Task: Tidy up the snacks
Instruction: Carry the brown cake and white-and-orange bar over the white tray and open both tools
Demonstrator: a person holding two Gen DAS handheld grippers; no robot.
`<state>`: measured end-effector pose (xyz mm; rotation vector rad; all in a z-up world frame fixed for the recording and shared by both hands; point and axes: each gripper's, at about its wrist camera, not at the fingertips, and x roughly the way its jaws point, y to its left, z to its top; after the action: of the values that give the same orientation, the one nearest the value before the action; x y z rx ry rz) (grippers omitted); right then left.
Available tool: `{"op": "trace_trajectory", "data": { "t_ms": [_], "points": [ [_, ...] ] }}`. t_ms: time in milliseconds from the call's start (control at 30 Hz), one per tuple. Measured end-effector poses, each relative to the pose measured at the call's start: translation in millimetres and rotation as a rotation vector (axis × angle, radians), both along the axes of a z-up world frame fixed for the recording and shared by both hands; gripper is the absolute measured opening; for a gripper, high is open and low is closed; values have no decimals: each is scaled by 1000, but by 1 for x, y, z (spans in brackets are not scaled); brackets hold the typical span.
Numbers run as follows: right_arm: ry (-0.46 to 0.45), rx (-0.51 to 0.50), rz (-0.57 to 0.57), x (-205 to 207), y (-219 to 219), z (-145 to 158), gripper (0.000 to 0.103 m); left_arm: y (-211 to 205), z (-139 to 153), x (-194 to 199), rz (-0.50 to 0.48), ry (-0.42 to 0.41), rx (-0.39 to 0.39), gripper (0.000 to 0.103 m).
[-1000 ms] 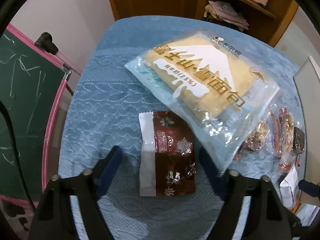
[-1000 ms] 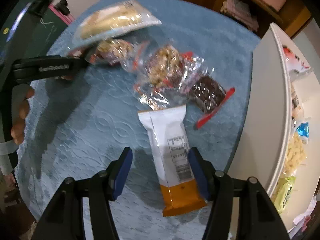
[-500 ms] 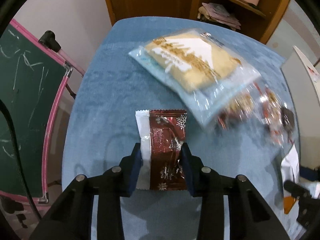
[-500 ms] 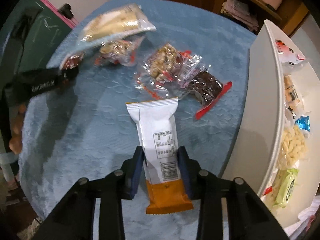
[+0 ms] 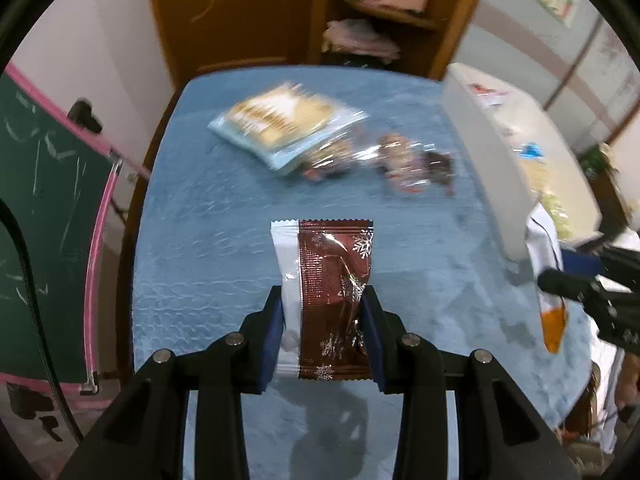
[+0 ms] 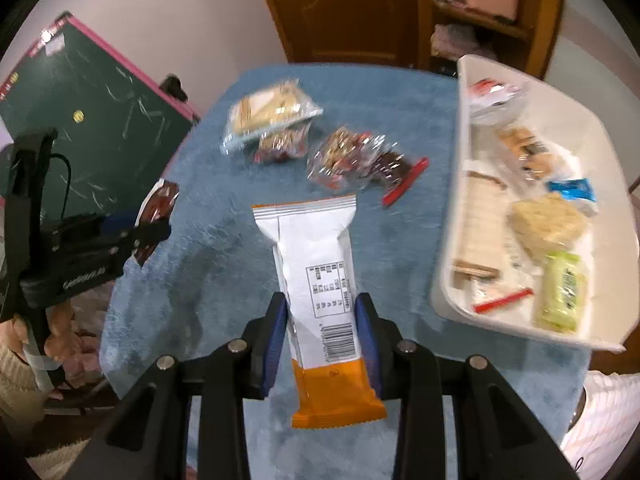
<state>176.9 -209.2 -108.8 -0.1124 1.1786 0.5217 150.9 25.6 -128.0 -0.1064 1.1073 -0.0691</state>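
My left gripper [image 5: 323, 304] is shut on a brown and white snowflake snack packet [image 5: 328, 296] and holds it above the blue tablecloth [image 5: 200, 240]. My right gripper [image 6: 321, 312] is shut on a white and orange snack bar [image 6: 320, 280], also lifted off the cloth. A white tray [image 6: 452, 240] with several snacks stands at the right. A bread bag [image 6: 272, 112] and clear bags of nuts [image 6: 344, 152] lie at the far side of the table. The left gripper also shows in the right wrist view [image 6: 132, 236].
A green chalkboard with a pink frame [image 5: 44, 208] stands left of the table. A wooden door and shelves [image 5: 360, 12] are behind it. The tray shows in the left wrist view [image 5: 492, 168] at the right edge.
Both grippers closed on their packets and lifted them off the cloth, rising and pulling back from the table. The tray has come further into view.
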Motion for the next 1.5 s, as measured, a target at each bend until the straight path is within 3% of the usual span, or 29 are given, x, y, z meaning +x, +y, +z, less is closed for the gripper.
{"op": "trace_trajectory", "data": {
  "t_ms": [500,833,967,1133,1267,1500],
  "points": [
    [-321,157,-166,-40,-117,144,35,-113,168,-25,-188,-255,44,35],
    [-455,221,-283,-42,-182,187,35,-197,233,-3,-292,-348,77,36],
    [-483,218,-366,-31,-204,193,35,-228,233,22,-314,-352,66,36],
    [-470,208,-434,-4,-224,190,35,-260,210,64,-326,-299,41,36],
    [-428,154,-467,25,-229,171,35,-280,182,99,-325,-246,12,36],
    [-312,100,-483,71,-229,123,36,-304,128,140,-319,-165,27,36]
  ]
}}
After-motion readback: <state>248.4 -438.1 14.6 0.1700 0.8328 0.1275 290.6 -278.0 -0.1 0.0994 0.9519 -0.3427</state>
